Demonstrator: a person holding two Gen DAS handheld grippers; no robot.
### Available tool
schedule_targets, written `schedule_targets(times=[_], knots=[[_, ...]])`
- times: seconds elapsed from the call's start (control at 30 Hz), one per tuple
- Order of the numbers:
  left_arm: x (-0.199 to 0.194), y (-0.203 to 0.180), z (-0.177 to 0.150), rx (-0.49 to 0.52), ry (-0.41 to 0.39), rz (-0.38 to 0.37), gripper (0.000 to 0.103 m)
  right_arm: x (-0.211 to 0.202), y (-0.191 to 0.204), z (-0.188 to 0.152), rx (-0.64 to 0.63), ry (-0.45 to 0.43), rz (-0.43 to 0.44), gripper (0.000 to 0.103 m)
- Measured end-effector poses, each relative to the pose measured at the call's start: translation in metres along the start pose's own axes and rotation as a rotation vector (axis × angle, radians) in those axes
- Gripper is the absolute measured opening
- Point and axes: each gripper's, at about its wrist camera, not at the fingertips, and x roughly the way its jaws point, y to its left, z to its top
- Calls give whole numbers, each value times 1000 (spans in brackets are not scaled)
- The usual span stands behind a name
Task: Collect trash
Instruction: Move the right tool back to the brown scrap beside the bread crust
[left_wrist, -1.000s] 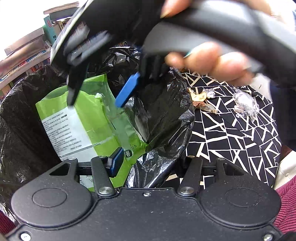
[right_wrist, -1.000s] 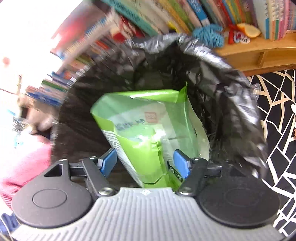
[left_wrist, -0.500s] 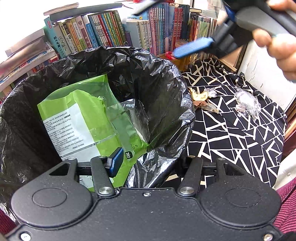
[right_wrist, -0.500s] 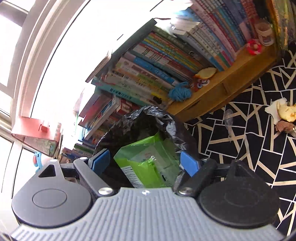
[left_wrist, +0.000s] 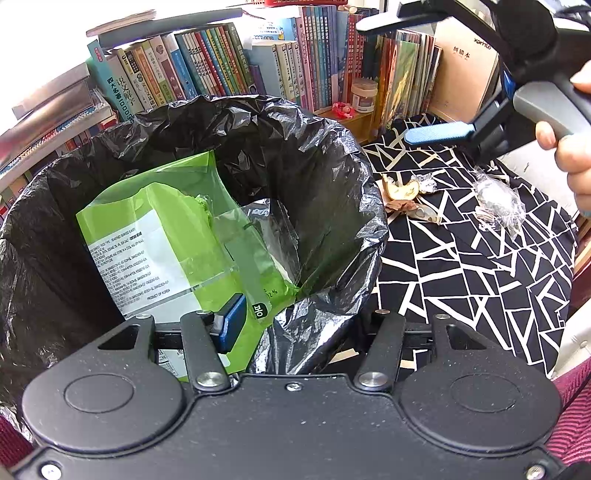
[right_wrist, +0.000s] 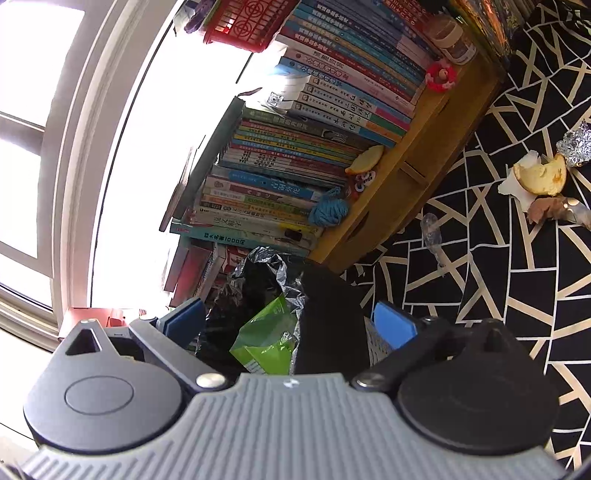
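Left hand-held gripper (left_wrist: 295, 317) pinches the bag rim (left_wrist: 295, 332); right hand-held gripper (right_wrist: 291, 321), empty and opening, should approach the peel (right_wrist: 543, 177) at 2 o'clock.

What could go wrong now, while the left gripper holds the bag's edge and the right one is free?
1. The left gripper pinches only the bag's thin rim; it may slip.
2. The green packet leans high and could tip out.
3. The right gripper, jaws opening and empty, could knock the peel off the cloth.

Right hand-held gripper (right_wrist: 291, 321) opening (empty); left (left_wrist: 295, 325) part-closed
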Motion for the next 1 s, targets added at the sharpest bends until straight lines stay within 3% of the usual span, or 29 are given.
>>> schedule_targets(times=[0.33,0.5,0.63,0.77,0.93,1.0], knots=[[0,0,0,1,1,1,54,-3,-29,4,73,-63,-11,101],[1,0,1,1,2,0,54,-8,-40,9,72,-113,-90,102],[1,0,1,0,2,-1,54,-24,-52,18,33,-229,-258,102],[1,1,0,-2,3,-6,53,-35,-64,27,-90,-349,-537,102],[1,1,0,-3,4,-12,53,-31,-98,38,-91,-381,-692,102],[1,1,0,-3,4,-12,52,-23,-111,39,-83,-364,-705,101]])
